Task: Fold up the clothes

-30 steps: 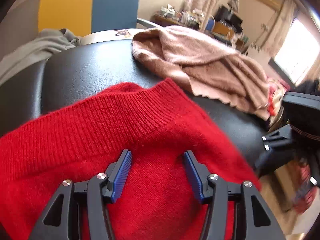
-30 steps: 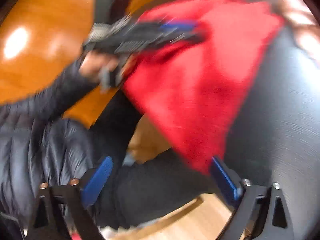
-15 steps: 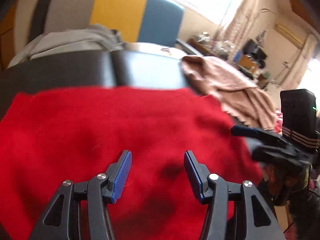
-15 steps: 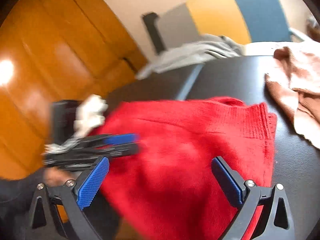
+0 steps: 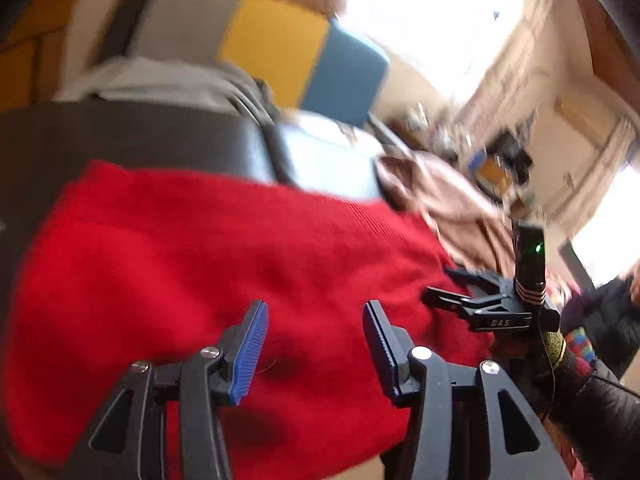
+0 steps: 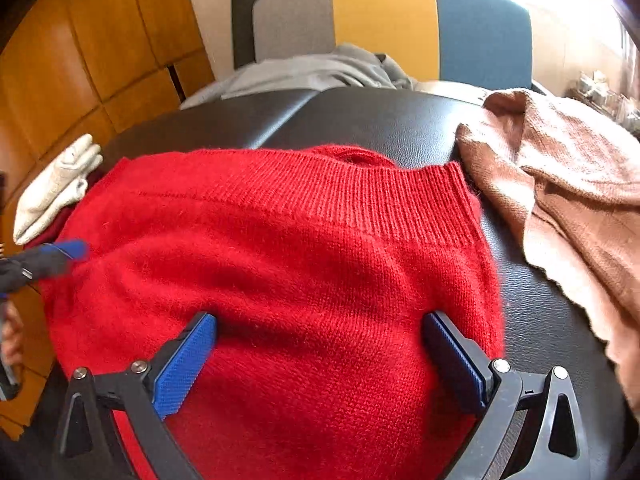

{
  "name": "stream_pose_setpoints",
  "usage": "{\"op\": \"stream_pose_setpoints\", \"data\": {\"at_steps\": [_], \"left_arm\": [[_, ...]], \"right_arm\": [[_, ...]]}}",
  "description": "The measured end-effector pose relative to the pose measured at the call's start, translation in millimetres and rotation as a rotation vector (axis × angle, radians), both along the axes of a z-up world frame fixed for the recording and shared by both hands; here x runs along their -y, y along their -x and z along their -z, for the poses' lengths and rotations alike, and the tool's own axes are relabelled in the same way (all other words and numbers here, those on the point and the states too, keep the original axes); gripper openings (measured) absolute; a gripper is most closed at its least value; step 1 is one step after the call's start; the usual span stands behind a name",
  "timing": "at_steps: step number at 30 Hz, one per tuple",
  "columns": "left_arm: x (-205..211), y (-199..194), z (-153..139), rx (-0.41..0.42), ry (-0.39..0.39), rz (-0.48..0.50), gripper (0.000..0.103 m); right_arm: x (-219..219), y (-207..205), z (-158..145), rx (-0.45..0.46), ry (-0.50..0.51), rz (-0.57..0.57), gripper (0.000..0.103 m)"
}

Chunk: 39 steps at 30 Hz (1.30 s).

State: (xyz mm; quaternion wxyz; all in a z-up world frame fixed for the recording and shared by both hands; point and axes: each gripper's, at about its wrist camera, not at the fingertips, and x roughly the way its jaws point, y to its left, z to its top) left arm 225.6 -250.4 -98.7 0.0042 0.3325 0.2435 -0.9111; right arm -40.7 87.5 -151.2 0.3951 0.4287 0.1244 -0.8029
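Note:
A red knit sweater [image 6: 300, 240] lies spread on the black padded surface [image 6: 360, 120], its ribbed hem at the far edge. My right gripper [image 6: 320, 320] is open wide just above the sweater's near part, with nothing between its blue pads. My left gripper [image 5: 314, 308] is also open, low over the red sweater [image 5: 200, 260] and holding nothing. The right gripper [image 5: 480, 308] shows in the left wrist view at the sweater's right edge. The left gripper's blue tip [image 6: 40, 260] shows blurred at the left edge of the right wrist view.
A brown knit garment [image 6: 560, 184] lies crumpled to the right of the sweater, almost touching it. A grey garment [image 6: 312, 72] lies behind, in front of a grey, yellow and blue chair back [image 6: 384, 24]. A white sock-like cloth [image 6: 56, 188] sits at the left, by wooden panels.
The right gripper has swung up from facing the floor and now sits over the sweater. The left gripper has shifted left and tilted. The sweater now lies flatter.

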Motion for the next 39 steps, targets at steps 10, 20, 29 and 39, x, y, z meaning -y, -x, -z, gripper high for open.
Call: {"op": "stream_pose_setpoints", "data": {"at_steps": [10, 20, 29, 39], "left_arm": [[117, -110, 24, 0.046, -0.064, -0.072, 0.055], [133, -74, 63, 0.092, -0.24, 0.035, 0.033], [137, -118, 78, 0.134, -0.27, -0.096, 0.005], [151, -99, 43, 0.088, -0.209, -0.181, 0.049]], "right_arm": [[84, -12, -17, -0.011, 0.11, -0.143, 0.103], [92, -4, 20, -0.052, 0.109, -0.139, 0.103], [89, -8, 22, -0.045, 0.144, -0.135, 0.103], [87, -8, 22, -0.049, 0.155, -0.134, 0.103]]}}
